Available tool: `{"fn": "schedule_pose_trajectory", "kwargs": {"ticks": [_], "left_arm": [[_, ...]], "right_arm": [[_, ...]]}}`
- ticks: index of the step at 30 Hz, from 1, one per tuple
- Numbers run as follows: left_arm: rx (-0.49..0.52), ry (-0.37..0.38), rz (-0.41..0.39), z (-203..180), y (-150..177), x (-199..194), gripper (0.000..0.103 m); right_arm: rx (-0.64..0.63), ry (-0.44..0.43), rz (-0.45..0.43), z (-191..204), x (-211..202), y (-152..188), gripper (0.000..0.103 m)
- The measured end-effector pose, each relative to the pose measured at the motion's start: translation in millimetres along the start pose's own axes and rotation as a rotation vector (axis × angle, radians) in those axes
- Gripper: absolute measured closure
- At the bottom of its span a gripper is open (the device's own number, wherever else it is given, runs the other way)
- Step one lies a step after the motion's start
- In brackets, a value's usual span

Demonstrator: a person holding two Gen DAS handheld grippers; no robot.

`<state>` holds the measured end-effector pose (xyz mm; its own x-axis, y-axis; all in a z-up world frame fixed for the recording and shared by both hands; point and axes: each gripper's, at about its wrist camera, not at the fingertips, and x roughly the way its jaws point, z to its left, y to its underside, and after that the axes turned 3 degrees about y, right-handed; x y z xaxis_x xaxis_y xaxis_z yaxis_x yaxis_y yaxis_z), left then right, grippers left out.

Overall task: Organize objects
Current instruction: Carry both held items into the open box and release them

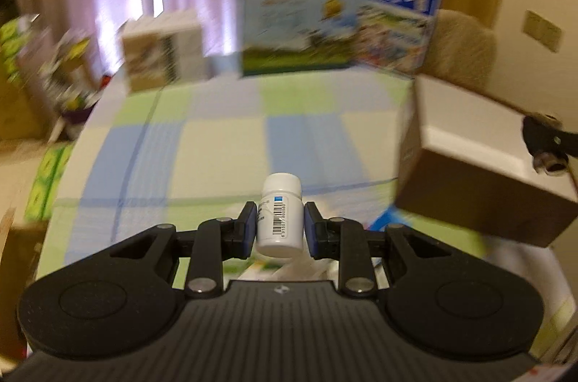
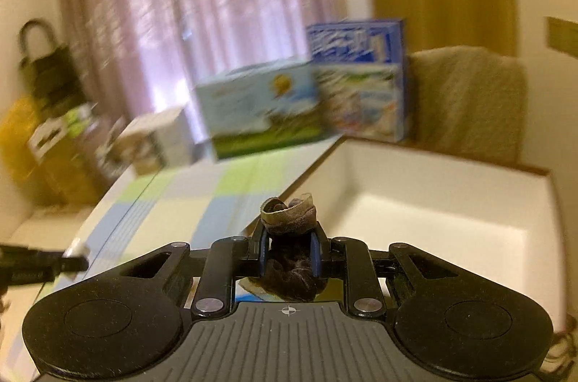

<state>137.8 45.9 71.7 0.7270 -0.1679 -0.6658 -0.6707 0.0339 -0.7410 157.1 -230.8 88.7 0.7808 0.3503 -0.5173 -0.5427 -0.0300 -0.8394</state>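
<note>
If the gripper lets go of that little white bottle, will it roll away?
Probably, if it lands sideways: the white bottle is round and smooth. Its flat base might let it stand instead. The left gripper pinches its straight sides, so it looks stiff, and likely light, being small.

The left gripper is clamped on a small white bottle; the right gripper is closed around a dark bundled stocking.
</note>
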Motion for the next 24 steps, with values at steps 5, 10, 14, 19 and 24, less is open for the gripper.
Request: {"fn": "schedule_pose_trajectory", "kwargs": {"ticks": [5, 10, 14, 19, 24], "left_arm": [[0.086, 0.087, -0.020, -57.0, -39.2, 18.3, 0.080], [0.132, 0.175, 0.006, -111.1, -66.3, 53.7, 0.080], [0.161, 0.237, 0.042, -151.2, -76.7, 84.0, 0.080], [0.205, 0.275, 0.104, -193.0, -76.4, 124.6, 0.080], [0.219, 0.301, 0.176, -218.6, -69.1, 166.6, 0.080]], "right_arm": [[0.099, 0.130, 0.020, -32.5, -0.3, -26.9, 0.084], [0.183, 0.199, 0.095, -69.7, 11.2, -36.2, 0.084], [0.203, 0.237, 0.150, -92.3, 20.9, -22.9, 0.084], [0.219, 0.253, 0.224, -118.9, 45.7, -8.2, 0.084], [0.251, 0.250, 0.284, -138.0, 68.8, 1.4, 0.084]]}}
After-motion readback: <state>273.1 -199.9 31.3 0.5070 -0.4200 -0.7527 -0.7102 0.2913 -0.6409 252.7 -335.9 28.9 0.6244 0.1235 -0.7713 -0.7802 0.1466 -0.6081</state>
